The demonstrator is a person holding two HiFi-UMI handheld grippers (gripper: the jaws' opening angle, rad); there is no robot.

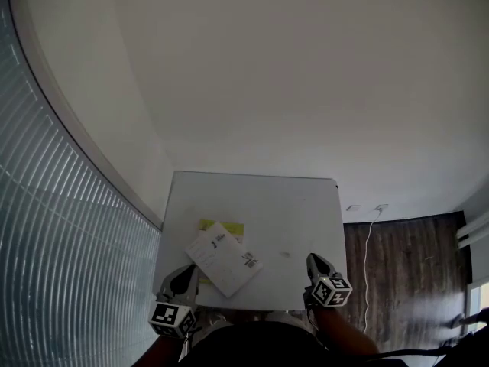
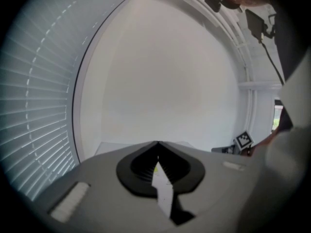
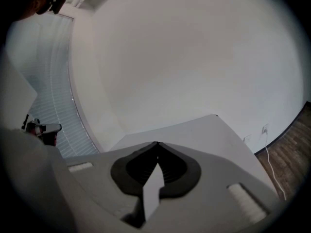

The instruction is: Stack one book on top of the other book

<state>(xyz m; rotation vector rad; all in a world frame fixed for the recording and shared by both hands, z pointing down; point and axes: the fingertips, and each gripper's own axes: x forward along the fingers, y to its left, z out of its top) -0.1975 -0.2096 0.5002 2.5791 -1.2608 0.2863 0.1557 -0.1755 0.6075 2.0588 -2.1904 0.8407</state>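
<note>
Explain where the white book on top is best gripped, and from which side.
Probably its near-left edge, approached low from the person's left, where the left gripper is closest. The white book lies flat and askew over the yellow book, so that edge seems to jut past it, giving the jaws a lip.

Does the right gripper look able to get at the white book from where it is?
Probably yes: only bare table lies between the right gripper and the white book, though its jaws are shut.

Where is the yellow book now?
In the head view, the yellow book lies on the left half of the table, mostly under the white book.
</note>
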